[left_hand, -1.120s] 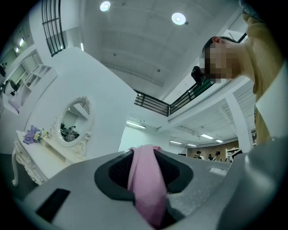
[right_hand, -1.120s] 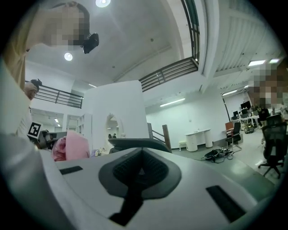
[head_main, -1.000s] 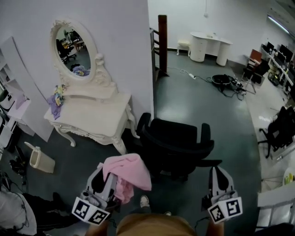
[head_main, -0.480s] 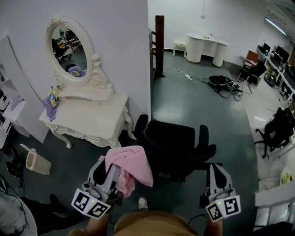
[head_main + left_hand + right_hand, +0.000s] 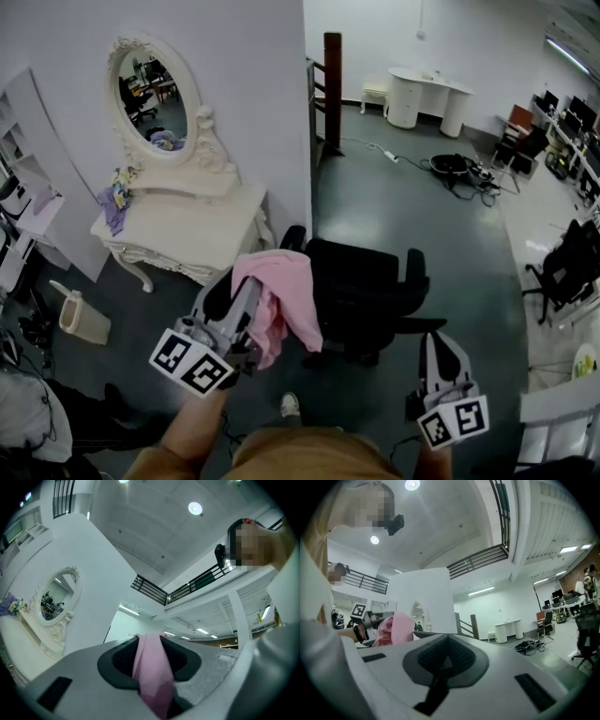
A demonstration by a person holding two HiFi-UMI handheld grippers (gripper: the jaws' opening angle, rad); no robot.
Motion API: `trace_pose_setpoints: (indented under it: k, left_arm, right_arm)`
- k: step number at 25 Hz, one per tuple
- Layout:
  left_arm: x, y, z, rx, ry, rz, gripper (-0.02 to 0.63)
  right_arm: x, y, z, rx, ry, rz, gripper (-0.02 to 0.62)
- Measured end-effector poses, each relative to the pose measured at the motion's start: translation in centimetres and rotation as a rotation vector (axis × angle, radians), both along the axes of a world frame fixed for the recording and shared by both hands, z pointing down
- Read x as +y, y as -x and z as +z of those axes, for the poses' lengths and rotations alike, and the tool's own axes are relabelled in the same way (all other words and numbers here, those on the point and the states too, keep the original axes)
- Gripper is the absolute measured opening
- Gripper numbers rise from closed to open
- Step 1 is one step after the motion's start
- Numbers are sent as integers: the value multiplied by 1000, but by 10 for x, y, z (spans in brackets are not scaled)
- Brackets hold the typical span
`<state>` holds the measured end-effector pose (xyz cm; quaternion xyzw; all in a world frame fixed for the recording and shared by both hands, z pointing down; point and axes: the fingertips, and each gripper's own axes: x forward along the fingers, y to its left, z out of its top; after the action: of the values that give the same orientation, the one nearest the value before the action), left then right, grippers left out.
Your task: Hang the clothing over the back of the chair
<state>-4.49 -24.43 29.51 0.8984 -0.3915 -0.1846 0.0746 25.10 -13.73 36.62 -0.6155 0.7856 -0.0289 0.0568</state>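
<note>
Right now my left tool (image 5: pixel 241 298) is clamped on the pink clothing (image 5: pixel 281 292), while my right tool (image 5: pixel 439 349) is closed with nothing between its jaws. From the head view, the clothing is bunched over the tip of the left tool and hangs down its inner side. It is raised off the floor and overlaps the near left edge of the black chair (image 5: pixel 370 281). Whether the cloth touches the chair I cannot tell from there. The right tool sits low and well apart from the clothing, on the other side of the chair. The left gripper view shows what the head view hides: a narrow fold of pink cloth runs straight between the two dark pads, pinched there. Beyond it are only the ceiling, a railing and the oval mirror (image 5: pixel 55 602), and the chair is out of that frame. The right gripper view shows its own pads pressed together, and off to its left the pink bundle held up by the other tool in front of the white wall. The head view alone shows the white dressing tabletop (image 5: pixel 183 230) under the mirror, just left of the chair.
</note>
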Motion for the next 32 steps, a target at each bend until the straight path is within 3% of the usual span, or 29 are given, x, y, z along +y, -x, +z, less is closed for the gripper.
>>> trace_pose_setpoints:
  k: [4,12,25,28,32]
  left_arm:
    - [-8,-23,-21,29,7,29,117]
    - [-28,-58,-69,184,66,150,118]
    - [-63,-121,-134,259,87,367,120]
    - [-81,-140,-120,205,175,375,120]
    - [-110,-173,-73,-18,297,357,121]
  right_arm:
    - [19,-4,3,-11,9,-24,3]
    - [53,-26,0,-11,5,-2,3]
    - [61,-41,-5,-16,-6,38,3]
    - [56,-40,-4,-19,-7,45,3]
    - [52,-38,-3,-22,-3,60,3]
